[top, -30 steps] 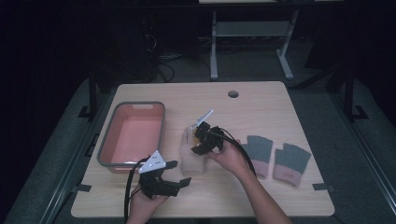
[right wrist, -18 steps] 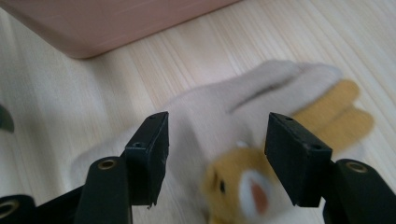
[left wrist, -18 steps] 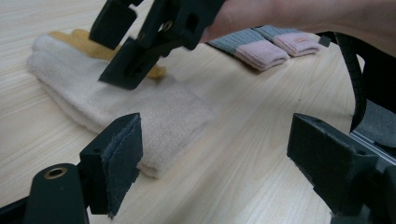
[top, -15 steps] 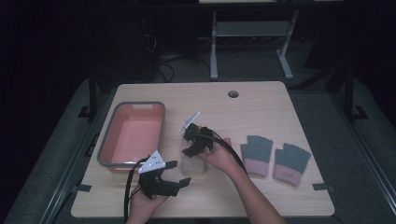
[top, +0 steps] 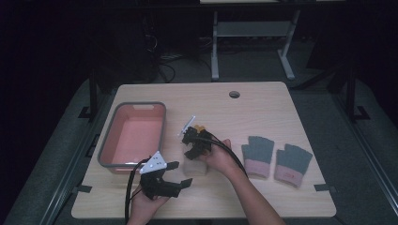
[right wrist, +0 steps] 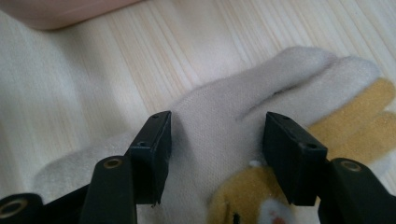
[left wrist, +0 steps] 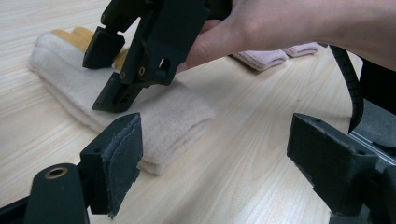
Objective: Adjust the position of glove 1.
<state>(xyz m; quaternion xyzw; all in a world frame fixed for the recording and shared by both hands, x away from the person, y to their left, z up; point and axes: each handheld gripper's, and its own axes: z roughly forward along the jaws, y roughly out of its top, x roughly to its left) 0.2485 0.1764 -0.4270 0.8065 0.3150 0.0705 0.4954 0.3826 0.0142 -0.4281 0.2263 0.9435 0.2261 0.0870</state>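
Wooden table (top: 263,105): pink bin (top: 133,136) empty beside cream glove (right wrist: 210,121).

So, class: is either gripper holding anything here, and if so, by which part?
Nothing is held. The right gripper straddles the cream glove with open jaws, which have just been closing slightly; the left gripper is open, beside the glove's cuff.

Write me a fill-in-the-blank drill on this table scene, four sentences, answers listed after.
1. The right gripper hovers with open jaws over a cream and ____ glove.
2. The tub on the table's left side is ____ inside.
3. Two grey gloves with ____ cuffs lie on the table.
4. The left gripper has its jaws ____.

Missing words: yellow; pink; pink; open
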